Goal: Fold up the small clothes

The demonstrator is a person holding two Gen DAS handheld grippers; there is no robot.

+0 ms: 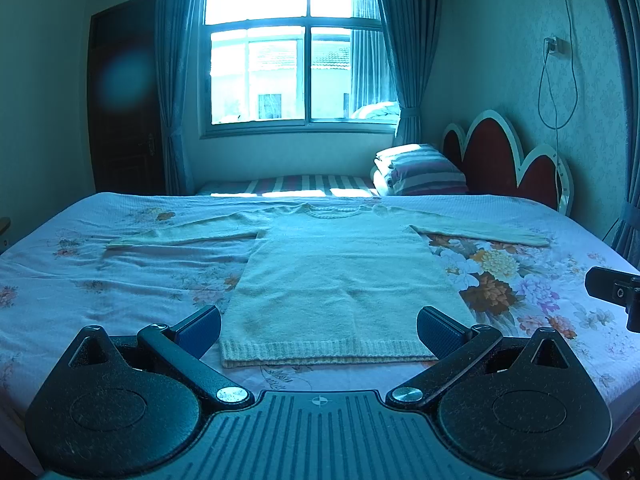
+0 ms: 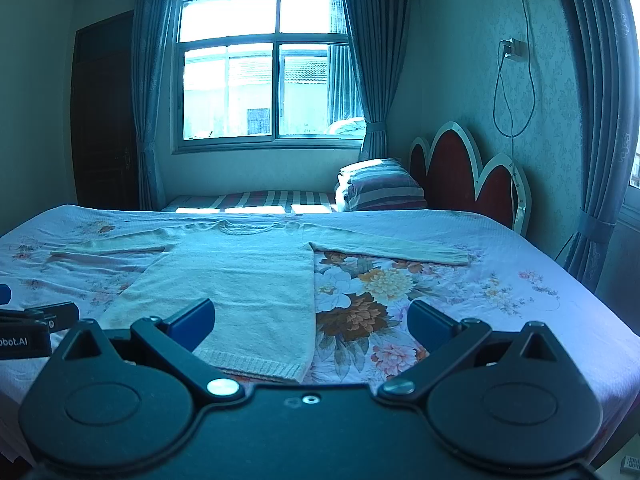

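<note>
A small cream knit sweater [image 1: 340,276] lies flat on the bed, front up, collar far, hem near, both sleeves spread out sideways. It also shows in the right wrist view [image 2: 240,288]. My left gripper [image 1: 320,330] is open and empty, its jaws wide apart just above the hem. My right gripper [image 2: 312,326] is open and empty, hovering over the sweater's near right hem corner. The right gripper's edge shows at the right of the left wrist view [image 1: 616,292]; the left gripper's edge shows at the left of the right wrist view [image 2: 36,324].
The bed [image 1: 80,280] has a floral sheet [image 2: 440,300]. A red scalloped headboard [image 1: 500,160] stands at the far right. Striped folded bedding [image 1: 420,170] lies beyond the bed. A window with curtains [image 1: 296,52] and a dark door [image 1: 120,100] are behind.
</note>
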